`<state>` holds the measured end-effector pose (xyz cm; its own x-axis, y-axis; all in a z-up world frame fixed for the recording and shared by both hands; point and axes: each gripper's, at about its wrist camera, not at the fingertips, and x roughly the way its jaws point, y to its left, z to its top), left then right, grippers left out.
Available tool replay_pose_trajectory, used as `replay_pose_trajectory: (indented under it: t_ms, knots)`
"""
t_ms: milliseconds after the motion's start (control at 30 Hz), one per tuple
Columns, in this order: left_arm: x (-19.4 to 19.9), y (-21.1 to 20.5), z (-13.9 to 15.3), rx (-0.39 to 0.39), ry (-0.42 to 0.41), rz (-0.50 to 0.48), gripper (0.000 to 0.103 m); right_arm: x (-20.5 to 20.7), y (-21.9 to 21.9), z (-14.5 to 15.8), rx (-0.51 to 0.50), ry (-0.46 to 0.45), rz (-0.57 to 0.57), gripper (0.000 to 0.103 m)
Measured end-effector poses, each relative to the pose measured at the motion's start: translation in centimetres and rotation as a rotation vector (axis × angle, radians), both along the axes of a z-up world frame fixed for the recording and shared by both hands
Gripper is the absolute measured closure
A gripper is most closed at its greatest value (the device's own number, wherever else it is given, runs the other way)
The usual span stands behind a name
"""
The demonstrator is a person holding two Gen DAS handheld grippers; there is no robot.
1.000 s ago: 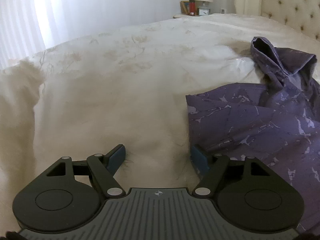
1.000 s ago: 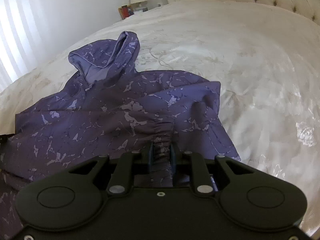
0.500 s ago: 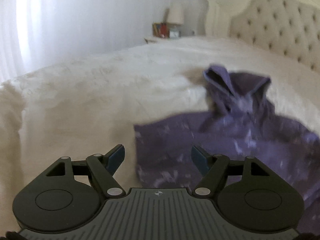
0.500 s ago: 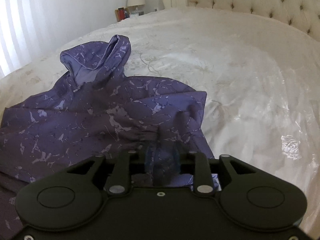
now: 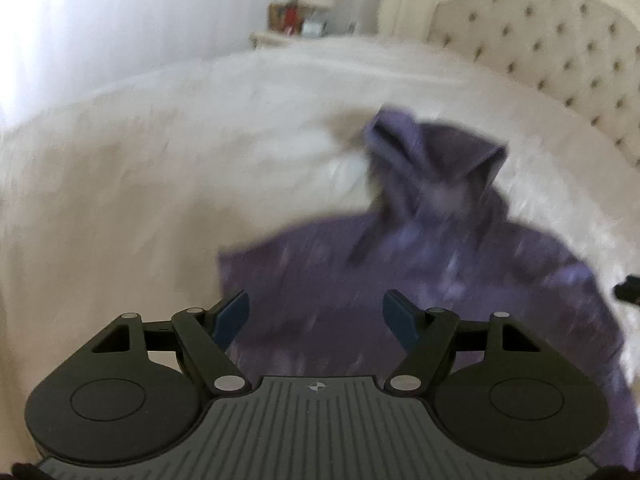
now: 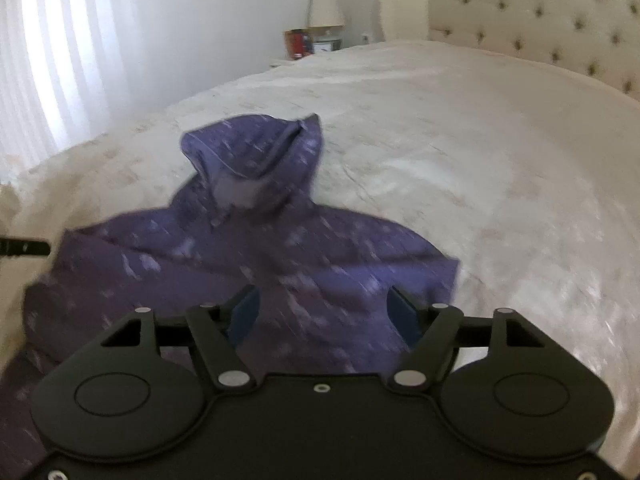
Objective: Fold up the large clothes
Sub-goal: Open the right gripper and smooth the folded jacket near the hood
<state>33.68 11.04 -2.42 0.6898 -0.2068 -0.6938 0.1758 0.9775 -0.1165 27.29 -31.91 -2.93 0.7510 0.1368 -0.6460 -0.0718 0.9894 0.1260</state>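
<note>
Purple fabric, a hooded garment (image 6: 248,264), lay spread across the cream bedspread (image 6: 460,152), hood (image 6: 260,152) bunched up toward the tufted headboard (image 6: 540,20). The right gripper (image 6: 322,312) hung over its near hem with both blue pads (image 6: 244,314) spread wide, nothing between them. The left gripper (image 5: 316,316) hovered over the garment's other side, pads (image 5: 232,316) just as far apart, empty too. Whether either tip brushed the cloth was hard to say; both views were smeared with motion blur. A lamp (image 6: 326,10) stood on the bedside table beyond.
</note>
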Motion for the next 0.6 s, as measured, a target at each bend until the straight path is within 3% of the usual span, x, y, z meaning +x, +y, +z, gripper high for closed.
replay_pose_trajectory:
  t_ms: [233, 600]
  knots:
    - [4.3, -4.0, 2.7, 0.023, -0.121, -0.031, 0.030, 5.8, 1.8, 0.7, 0.026, -0.010, 0.034, 0.028]
    - [11.4, -8.7, -2.2, 0.002, -0.109, -0.024, 0.030, 15.9, 3.6, -2.7, 0.046, -0.003, -0.026, 0.028]
